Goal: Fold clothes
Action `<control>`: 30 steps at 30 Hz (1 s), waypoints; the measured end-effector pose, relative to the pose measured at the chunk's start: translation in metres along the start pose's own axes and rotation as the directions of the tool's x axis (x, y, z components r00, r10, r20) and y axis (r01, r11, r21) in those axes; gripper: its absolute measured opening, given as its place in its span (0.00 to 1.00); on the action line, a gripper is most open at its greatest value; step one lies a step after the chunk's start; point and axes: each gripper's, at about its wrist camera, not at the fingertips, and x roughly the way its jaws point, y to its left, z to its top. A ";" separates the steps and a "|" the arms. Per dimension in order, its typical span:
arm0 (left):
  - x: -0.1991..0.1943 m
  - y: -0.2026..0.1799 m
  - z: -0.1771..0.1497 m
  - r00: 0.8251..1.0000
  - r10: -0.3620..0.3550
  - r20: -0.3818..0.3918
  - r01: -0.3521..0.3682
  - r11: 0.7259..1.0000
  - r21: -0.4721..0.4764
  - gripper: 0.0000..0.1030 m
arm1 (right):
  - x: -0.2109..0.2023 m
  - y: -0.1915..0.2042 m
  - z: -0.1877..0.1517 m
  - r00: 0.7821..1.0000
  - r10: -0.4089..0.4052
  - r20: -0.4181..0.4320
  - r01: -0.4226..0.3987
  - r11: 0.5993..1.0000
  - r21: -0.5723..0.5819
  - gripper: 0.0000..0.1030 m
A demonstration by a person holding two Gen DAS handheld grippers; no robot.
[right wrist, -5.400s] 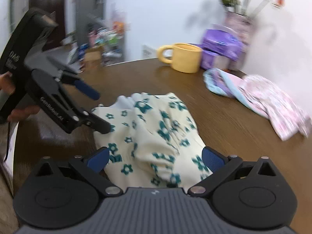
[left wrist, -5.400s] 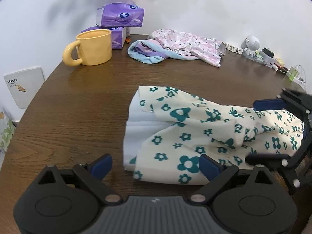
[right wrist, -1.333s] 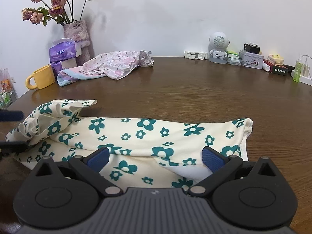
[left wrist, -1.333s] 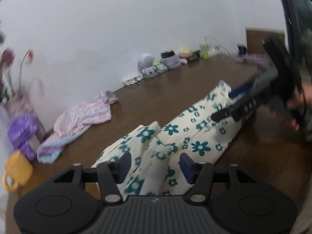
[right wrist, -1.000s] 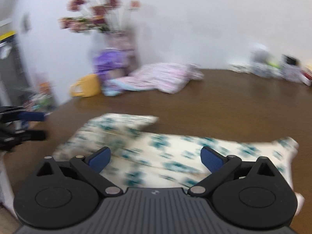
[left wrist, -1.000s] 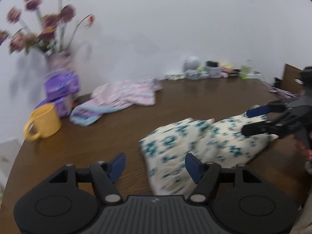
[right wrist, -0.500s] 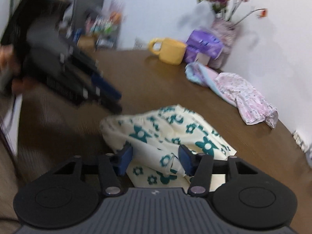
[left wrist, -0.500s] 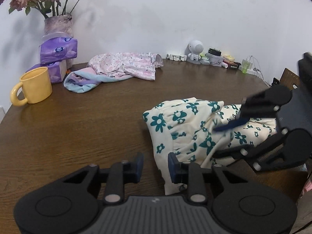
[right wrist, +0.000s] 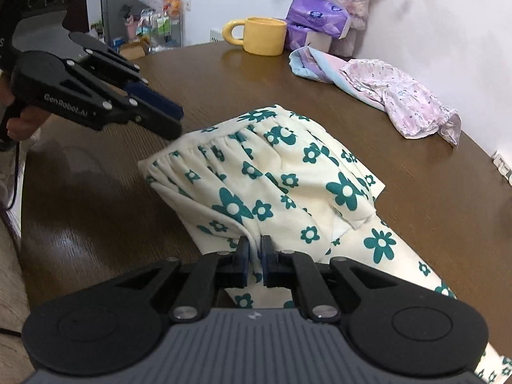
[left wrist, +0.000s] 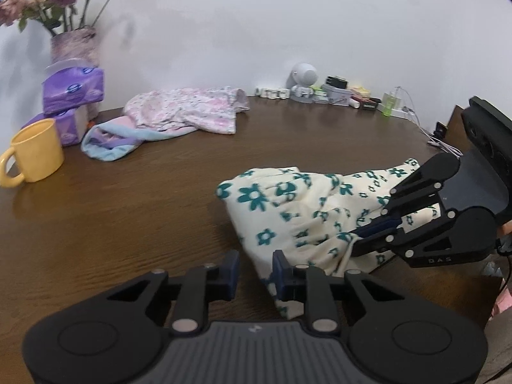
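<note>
You are working at a dark wooden table (left wrist: 134,198) set against a white wall. On it, toward your near edge, lies the cream garment (right wrist: 272,172) printed with teal flowers, bunched into a loose heap, its gathered waistband rumpled on the side nearest your left tool and a folded flap lying across the top.

Your right gripper (right wrist: 254,252) has its blue pads pressed together on a pinch of the garment's near edge; cloth shows squeezed between them. Your left gripper (left wrist: 254,270) is closing, its jaws narrow but with a gap between them; the garment's edge runs down that gap beside the right-hand pad, and you cannot tell from either view that the pads press on it. In the right wrist view that tool hovers at the waistband corner with your hand (right wrist: 19,121) on its handle.

Farther back, near the wall edge, lie a pink floral garment (left wrist: 188,112) and a blue-and-lilac one (left wrist: 108,140). A yellow mug (left wrist: 35,153), purple tissue packs (left wrist: 73,89) and a vase of flowers (left wrist: 73,44) stand at the far left corner.
</note>
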 end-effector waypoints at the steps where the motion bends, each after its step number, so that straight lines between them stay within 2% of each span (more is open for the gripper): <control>1: 0.001 -0.002 0.001 1.000 -0.008 0.004 0.008 1.000 0.009 0.15 | -0.001 0.000 -0.001 1.000 -0.001 0.004 0.001 1.000 0.006 0.07; 6: 0.011 -0.012 0.004 1.000 -0.021 0.003 0.021 0.998 0.065 0.10 | -0.001 0.000 -0.002 1.000 -0.008 0.008 0.008 1.000 0.013 0.07; 11: 0.034 -0.008 0.003 0.998 -0.033 -0.049 0.036 0.998 0.051 0.06 | 0.000 0.002 0.000 1.000 -0.019 0.003 0.019 1.000 0.000 0.07; 17: 0.038 -0.004 0.001 0.998 -0.039 -0.049 0.040 0.998 0.039 0.05 | -0.003 0.002 0.000 1.000 -0.024 -0.017 0.024 1.000 -0.016 0.09; 21: 0.033 -0.004 0.001 0.999 -0.036 -0.030 0.037 0.999 0.028 0.06 | -0.022 -0.013 0.004 1.000 -0.006 0.000 0.006 0.999 0.033 0.47; 23: 0.027 -0.001 0.002 0.999 -0.038 -0.008 0.038 0.999 0.015 0.12 | -0.033 -0.022 0.006 1.000 0.004 0.012 -0.005 0.998 0.062 0.50; 24: 0.024 0.000 0.003 0.999 -0.037 0.006 0.037 0.999 0.006 0.20 | -0.038 -0.027 0.009 1.000 0.005 0.023 -0.006 0.997 0.078 0.53; 25: 0.020 0.001 0.004 0.999 -0.036 0.022 0.036 0.999 -0.002 0.23 | -0.042 -0.035 0.014 0.999 -0.003 0.039 -0.001 0.996 0.094 0.55; 29: 0.008 0.005 0.006 0.998 -0.030 0.059 0.032 0.999 -0.018 0.23 | -0.036 -0.069 0.040 0.998 -0.003 0.055 -0.003 0.995 0.104 0.56; 30: 0.005 0.006 0.006 0.997 -0.030 0.064 0.031 0.999 -0.020 0.23 | -0.028 -0.076 0.046 0.999 0.027 0.036 -0.030 0.996 0.082 0.60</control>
